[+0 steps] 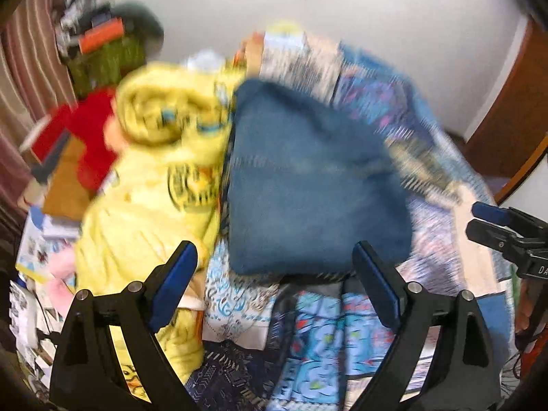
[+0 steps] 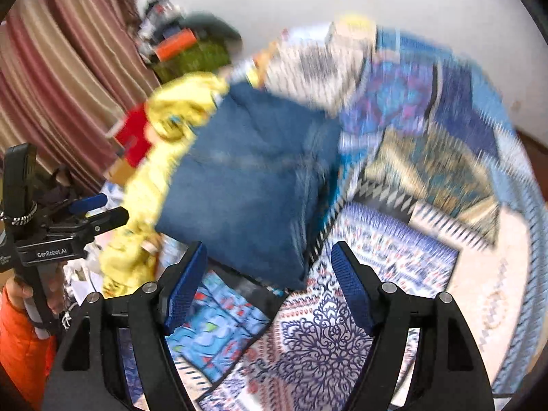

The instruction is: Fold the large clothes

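Jeans (image 1: 308,178), folded into a thick pad, lie mid-bed (image 2: 479,291) beside a yellow garment (image 1: 154,185); both the left gripper (image 1: 274,284) and right gripper (image 2: 267,274) hover empty, fingers apart, so the next step is probably gripping the yellow garment.

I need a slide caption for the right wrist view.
Open right gripper faces a folded blue denim garment on a patterned bedspread.

Patterned bedspread (image 2: 383,257) — folded blue denim garment (image 2: 246,178), yellow printed garment (image 1: 150,185) lying directly on it.
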Demonstrator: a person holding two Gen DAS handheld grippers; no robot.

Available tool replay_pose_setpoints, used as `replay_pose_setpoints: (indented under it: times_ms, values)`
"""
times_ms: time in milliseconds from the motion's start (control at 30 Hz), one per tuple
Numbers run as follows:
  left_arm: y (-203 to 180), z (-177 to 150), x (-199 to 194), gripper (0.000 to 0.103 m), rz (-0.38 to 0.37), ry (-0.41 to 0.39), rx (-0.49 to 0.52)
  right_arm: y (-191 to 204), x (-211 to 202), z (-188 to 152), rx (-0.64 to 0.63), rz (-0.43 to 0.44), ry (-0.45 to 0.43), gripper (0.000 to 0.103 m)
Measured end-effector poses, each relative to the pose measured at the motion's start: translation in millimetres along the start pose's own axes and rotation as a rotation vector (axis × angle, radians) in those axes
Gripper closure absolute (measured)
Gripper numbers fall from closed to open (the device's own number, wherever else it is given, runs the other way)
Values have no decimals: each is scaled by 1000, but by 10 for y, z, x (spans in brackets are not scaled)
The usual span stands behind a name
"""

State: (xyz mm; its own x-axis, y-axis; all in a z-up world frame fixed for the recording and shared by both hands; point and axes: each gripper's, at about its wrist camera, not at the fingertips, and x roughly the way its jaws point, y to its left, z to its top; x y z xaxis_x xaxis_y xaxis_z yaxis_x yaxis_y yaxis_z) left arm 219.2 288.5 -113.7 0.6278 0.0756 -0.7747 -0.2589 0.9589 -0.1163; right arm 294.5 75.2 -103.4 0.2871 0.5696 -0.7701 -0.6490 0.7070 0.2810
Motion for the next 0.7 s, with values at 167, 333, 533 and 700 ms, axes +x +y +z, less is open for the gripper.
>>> replay_pose_setpoints:
  times_ms: [167, 333, 533, 700]
  values:
    - [-333, 118, -883, 11, -19, -220, 45, 293, -890, 61, -50, 46, -210, 31]
    - [-711, -103, -1788, 11, -23, -467, 89, 637, -1688, -109, -109, 77, -428, 31]
    - [-1005, -521, -2481, 11, -13, -671, 96, 920, -2316, -458, -137, 122, -621, 31]
    - [-1162, -812, -2731, 11, 21, -766, 97, 1037, -2469, -713, -148, 101, -692, 31]
